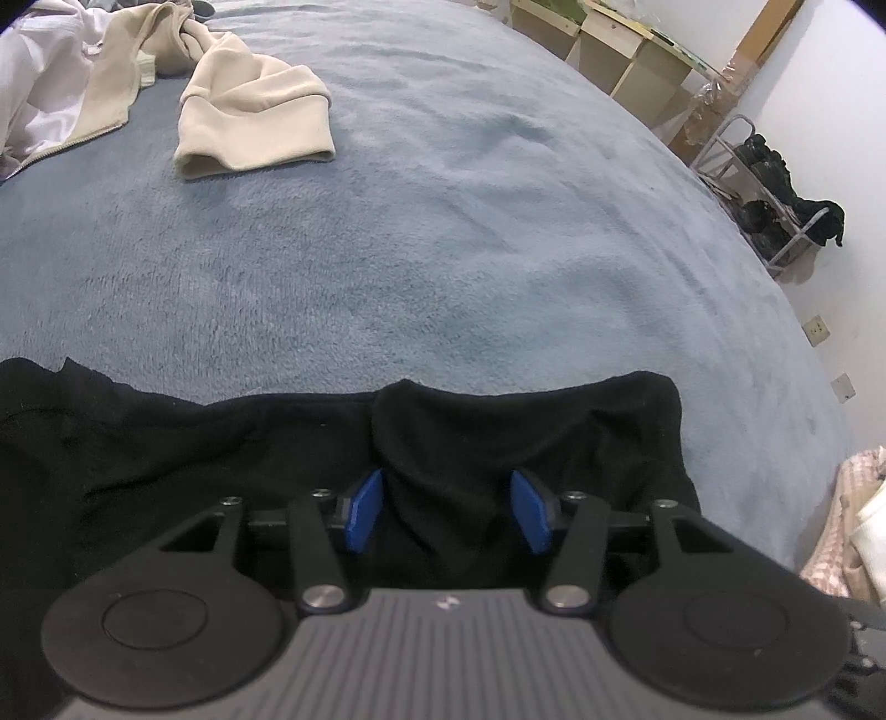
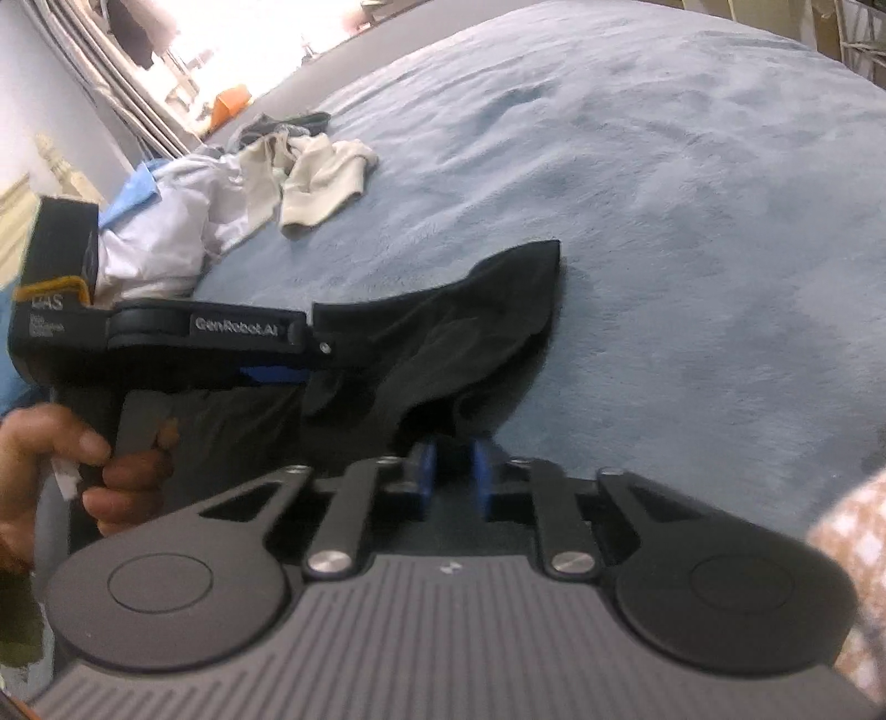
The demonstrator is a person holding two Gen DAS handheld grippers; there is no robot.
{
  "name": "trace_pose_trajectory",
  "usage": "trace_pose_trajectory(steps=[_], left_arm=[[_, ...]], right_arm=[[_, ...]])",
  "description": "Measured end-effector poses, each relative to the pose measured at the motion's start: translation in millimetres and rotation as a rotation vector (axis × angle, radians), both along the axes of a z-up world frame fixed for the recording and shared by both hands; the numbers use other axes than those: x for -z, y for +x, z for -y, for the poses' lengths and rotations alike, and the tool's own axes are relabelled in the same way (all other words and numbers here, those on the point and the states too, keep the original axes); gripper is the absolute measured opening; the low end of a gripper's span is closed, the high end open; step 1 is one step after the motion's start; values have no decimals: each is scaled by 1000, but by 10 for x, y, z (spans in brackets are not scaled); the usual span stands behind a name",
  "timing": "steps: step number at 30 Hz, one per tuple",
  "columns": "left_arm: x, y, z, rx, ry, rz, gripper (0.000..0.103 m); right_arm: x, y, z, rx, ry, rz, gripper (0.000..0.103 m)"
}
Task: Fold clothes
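A black garment (image 1: 232,443) lies on the blue-grey blanket (image 1: 443,249) at the near edge. My left gripper (image 1: 447,512) has its blue pads (image 1: 365,512) wide apart, with a fold of the black cloth bunched between them. In the right wrist view the black garment (image 2: 470,321) hangs lifted above the blanket (image 2: 692,221). My right gripper (image 2: 455,479) is shut on a bunch of its edge. The left gripper body (image 2: 166,343), held by a hand (image 2: 66,471), meets the same cloth at the left.
A cream garment (image 1: 255,122) and a white one (image 1: 39,72) lie piled at the far left of the bed; they also show in the right wrist view (image 2: 315,171). Wooden shelves (image 1: 626,50) and a metal rack (image 1: 769,194) stand past the bed's right side. A checked cloth (image 2: 853,554) lies near right.
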State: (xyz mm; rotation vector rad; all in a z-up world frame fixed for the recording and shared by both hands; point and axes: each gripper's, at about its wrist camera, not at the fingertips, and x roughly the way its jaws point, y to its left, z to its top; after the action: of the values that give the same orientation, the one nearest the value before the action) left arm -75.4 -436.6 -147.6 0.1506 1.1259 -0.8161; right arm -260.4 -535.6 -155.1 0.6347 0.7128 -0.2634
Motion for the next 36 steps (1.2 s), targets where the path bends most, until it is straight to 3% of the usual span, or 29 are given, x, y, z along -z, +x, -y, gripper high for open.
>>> trace_pose_trajectory(steps=[4, 8, 14, 17, 20, 23, 28, 31, 33, 36], left_arm=[[-3, 13, -12, -5, -5, -9, 53], [-10, 11, -11, -10, -7, -10, 53], [-14, -52, 32, 20, 10, 35, 56], [-30, -83, 43, 30, 17, 56, 56], [-74, -92, 3, 25, 4, 59, 56], [-172, -162, -122, 9, -14, 89, 56], [-325, -435, -409, 17, -37, 126, 58], [-298, -611, -510, 57, -48, 79, 58], [-249, -754, -532, 100, -45, 65, 58], [-157, -935, -503, 160, -26, 71, 58]], right_arm=[[-221, -173, -1, 55, -33, -32, 3], [-351, -367, -28, 101, -89, -147, 2], [-174, -353, -95, 129, -141, -325, 2], [-170, -333, -89, 169, -158, -346, 6], [-317, -372, -111, 204, -264, -366, 9], [-507, -397, -137, 145, -301, -288, 9], [-535, 67, -306, -234, -342, -183, 11], [-302, 340, -337, -420, -320, -250, 11], [-103, 379, -234, -419, -385, -390, 10], [-129, 296, 164, -241, -365, -458, 11]])
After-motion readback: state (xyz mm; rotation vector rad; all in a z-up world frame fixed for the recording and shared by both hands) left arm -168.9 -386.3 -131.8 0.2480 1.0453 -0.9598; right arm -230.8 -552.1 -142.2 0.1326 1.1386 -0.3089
